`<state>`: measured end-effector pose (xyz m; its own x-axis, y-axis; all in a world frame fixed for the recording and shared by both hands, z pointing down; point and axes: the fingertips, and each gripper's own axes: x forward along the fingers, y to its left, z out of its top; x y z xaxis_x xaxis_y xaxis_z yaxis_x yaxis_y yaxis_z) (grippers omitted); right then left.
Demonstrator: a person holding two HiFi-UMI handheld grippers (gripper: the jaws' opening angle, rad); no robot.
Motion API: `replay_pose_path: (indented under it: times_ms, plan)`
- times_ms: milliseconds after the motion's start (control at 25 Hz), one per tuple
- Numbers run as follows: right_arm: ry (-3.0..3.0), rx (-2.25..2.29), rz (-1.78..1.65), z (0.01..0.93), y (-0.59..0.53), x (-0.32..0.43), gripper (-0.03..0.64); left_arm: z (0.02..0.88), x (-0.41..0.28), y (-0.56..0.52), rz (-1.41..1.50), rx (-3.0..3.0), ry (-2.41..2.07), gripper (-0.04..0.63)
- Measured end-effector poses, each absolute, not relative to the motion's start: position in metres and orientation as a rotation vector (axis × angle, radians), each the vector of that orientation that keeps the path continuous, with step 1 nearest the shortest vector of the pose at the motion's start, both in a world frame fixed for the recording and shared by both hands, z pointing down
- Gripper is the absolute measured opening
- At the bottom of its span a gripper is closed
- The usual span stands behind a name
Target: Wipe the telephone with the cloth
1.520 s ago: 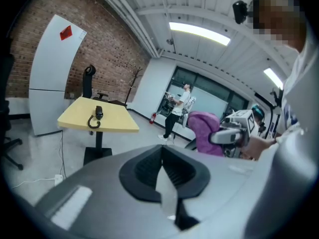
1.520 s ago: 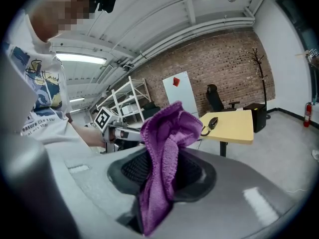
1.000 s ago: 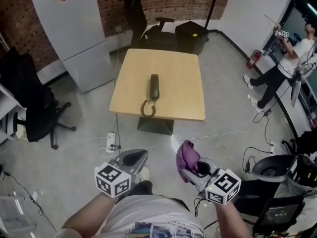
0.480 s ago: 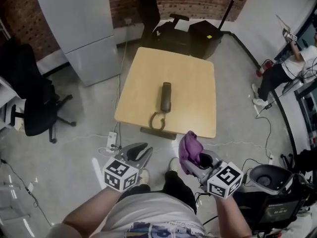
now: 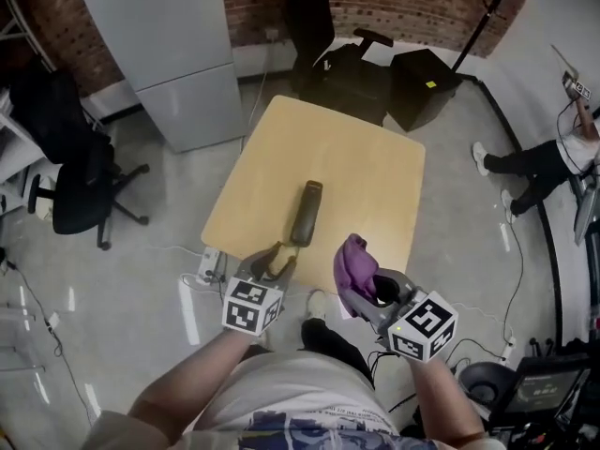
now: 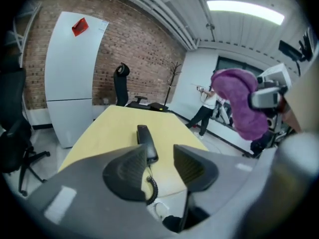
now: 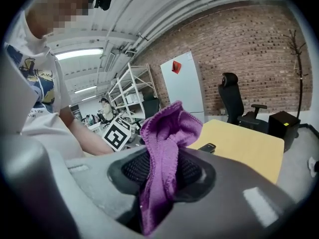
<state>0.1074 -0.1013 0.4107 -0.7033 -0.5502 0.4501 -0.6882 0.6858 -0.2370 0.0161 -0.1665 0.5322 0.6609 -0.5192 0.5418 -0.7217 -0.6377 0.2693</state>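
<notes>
**Cloth gripped, telephone waiting on the bench**

The telephone (image 5: 306, 214) is lying toward the near edge of the bench (image 5: 361, 153), its cord apparently trailing over that edge. The left gripper (image 5: 272, 266) is opening its jaws, with nothing between them. The right gripper (image 5: 367, 293) is clamping the purple cloth (image 5: 353, 262), right of the telephone.

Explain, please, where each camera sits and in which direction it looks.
Head view: on the person's head, looking steeply down at the table and telephone; both arms, left gripper and right gripper show.
Left gripper view: rides the left gripper, looks along its opening, empty jaws towards the telephone.
Right gripper view: rides the right gripper, looks along jaws shut on the cloth; the person's left arm shows.
Shared: all three show the telephone on the table.
</notes>
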Motion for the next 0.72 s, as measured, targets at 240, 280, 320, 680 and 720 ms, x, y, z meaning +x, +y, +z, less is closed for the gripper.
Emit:
replay_pose_path:
  times_ms: [240, 280, 320, 680, 720]
  plan:
    - [-2.551, 0.881, 0.589, 0.418, -0.134, 0.145, 0.114, 0.569, 0.054, -0.223, 0.74, 2.344, -1.097, 0.194]
    - [-2.549, 0.872, 0.598, 0.421, -0.138, 0.15, 0.114, 0.577, 0.058, -0.233, 0.765, 2.33, -1.116, 0.204]
    - [-2.549, 0.861, 0.608, 0.424, -0.141, 0.154, 0.114, 0.585, 0.061, -0.241, 0.788, 2.311, -1.136, 0.215]
    - [-2.532, 0.805, 0.659, 0.441, -0.158, 0.184, 0.114, 0.642, 0.075, -0.268, 0.888, 2.175, -1.191, 0.277]
    - [-2.531, 0.803, 0.661, 0.441, -0.159, 0.186, 0.114, 0.644, 0.076, -0.269, 0.889, 2.174, -1.192, 0.271]
